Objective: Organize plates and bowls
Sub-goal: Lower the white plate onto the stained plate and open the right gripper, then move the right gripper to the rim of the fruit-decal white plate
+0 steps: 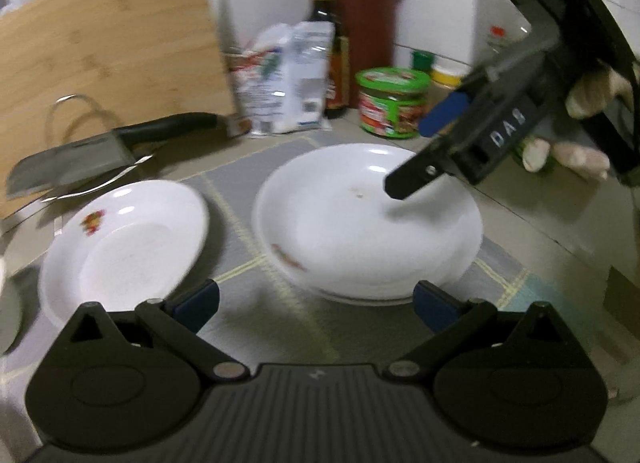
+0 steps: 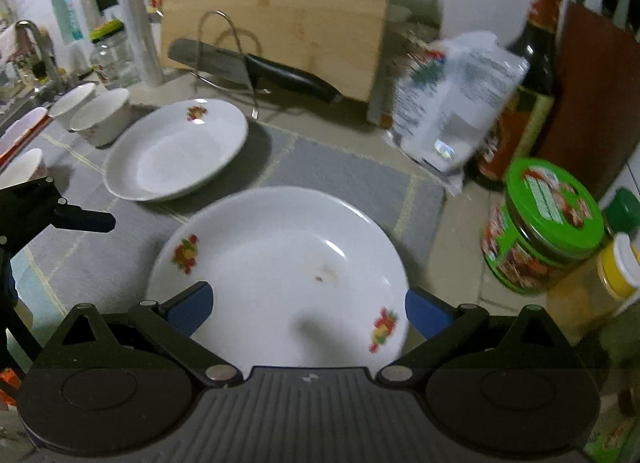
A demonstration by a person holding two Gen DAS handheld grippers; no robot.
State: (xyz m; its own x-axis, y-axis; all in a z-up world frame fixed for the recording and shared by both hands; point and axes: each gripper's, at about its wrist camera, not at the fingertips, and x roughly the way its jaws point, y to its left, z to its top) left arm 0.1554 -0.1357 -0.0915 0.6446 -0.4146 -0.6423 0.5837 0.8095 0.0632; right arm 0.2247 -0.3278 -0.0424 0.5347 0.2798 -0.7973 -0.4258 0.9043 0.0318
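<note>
Currently, the right claw [image 2: 308,313] hangs spread and empty over the near plate [image 2: 280,263] on the tabletop [image 2: 344,167], the left claw [image 1: 316,305] likewise released, so stacking likely requires gripping its rim and carrying toward the second plate [image 2: 176,151] at 11 o'clock.

Glossy white plates [image 2: 280,263], a matt grey cloth mat [image 2: 340,167], a bamboo-grained wooden cutting board [image 2: 276,11], a dull metal cleaver [image 1: 68,167].

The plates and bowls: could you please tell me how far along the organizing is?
Nothing looks stacked yet. The near plate and far plate lie apart on the mat. The right claw hangs open over the near plate; the left claw is open, empty. Bowls wait.
</note>
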